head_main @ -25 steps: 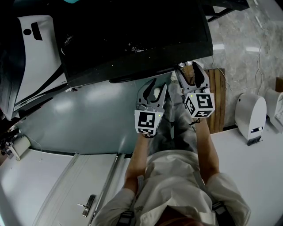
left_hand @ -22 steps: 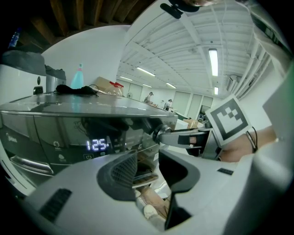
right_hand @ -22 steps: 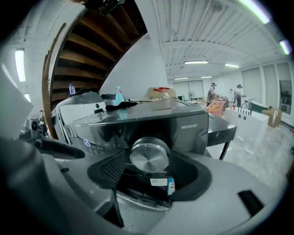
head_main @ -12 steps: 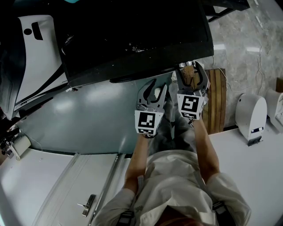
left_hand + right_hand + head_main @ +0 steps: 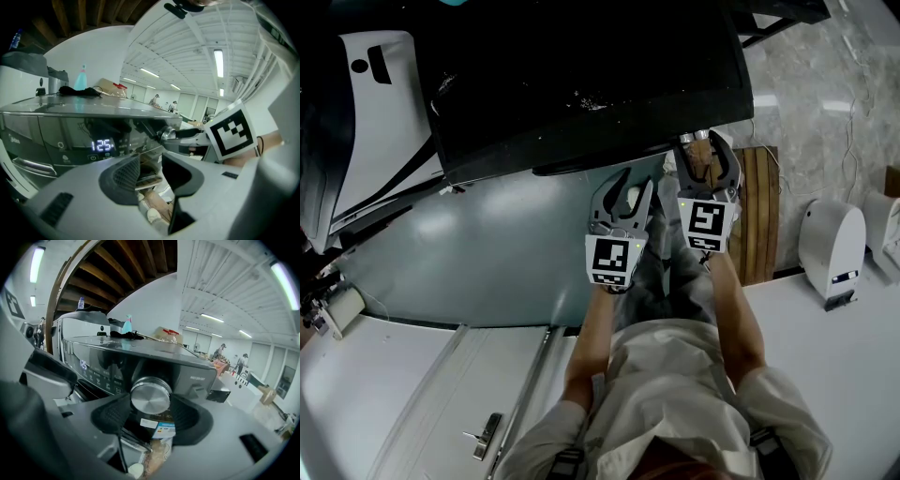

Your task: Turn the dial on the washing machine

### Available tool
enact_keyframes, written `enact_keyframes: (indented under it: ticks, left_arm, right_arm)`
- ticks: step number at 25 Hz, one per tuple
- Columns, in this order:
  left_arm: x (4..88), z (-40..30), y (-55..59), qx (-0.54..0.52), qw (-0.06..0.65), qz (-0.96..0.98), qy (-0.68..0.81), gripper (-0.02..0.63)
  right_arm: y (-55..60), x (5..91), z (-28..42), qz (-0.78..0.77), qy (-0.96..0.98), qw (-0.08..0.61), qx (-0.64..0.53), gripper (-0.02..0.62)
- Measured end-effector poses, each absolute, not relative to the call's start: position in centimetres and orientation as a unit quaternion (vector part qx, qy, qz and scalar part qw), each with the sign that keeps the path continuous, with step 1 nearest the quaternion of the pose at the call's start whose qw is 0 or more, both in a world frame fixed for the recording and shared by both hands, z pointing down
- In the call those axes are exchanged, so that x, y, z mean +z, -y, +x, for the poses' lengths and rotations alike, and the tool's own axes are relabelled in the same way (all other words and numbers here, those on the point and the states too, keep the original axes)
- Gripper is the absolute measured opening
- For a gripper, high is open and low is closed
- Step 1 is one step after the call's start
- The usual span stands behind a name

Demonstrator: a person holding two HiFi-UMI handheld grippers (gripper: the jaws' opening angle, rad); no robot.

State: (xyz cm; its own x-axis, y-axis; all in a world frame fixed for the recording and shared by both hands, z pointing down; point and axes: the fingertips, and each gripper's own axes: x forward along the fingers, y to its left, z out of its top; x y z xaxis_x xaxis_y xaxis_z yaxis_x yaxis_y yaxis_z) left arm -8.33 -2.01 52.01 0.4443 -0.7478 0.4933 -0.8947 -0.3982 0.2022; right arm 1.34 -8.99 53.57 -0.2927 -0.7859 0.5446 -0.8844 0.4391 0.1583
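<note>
The right tool [image 5: 698, 142] is clenched on the round brushed-metal dial [image 5: 150, 395] of the dark glossy washing machine [image 5: 581, 75]; in the right gripper view its two ribbed black pads [image 5: 111, 417] bear on the dial's left and right edges, and the dial's flat face looks straight back between them. The dial sits at the right end of the machine's shiny control panel [image 5: 103, 366], just under the front edge of the top; it lies well to the right of the white lit display [image 5: 102, 145], which reads 125; small pale lettering [image 5: 198, 378] is printed on the panel just right of the dial.

The left tool [image 5: 150, 161] is released; its jaws stand apart and hold nothing; it hangs just left of the right tool, near the panel but apart from it. In the left gripper view the right tool reaches in from the right to the dial, with its black-and-white marker cube [image 5: 232, 133] on the near side of its jaws.

In the head view both tools point away from the person [image 5: 675, 394], side by side at the machine's near edge; a bare forearm runs back from each cube.

Toward the far side of the machine's top stands a turquoise plastic bottle [image 5: 127, 324]; a crumpled black cloth [image 5: 124, 335] lies just beside it.
</note>
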Motion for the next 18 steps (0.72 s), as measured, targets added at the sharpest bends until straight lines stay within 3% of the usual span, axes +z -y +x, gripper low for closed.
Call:
enact_keyframes:
  ticks: [18]
  left_arm:
    - [51.45, -8.42, 2.07, 0.163, 0.218, 0.82, 0.504, 0.153]
  right_arm:
    - [9.04, 53.77, 1.78, 0.516, 0.812, 0.21, 0.172, 0.267]
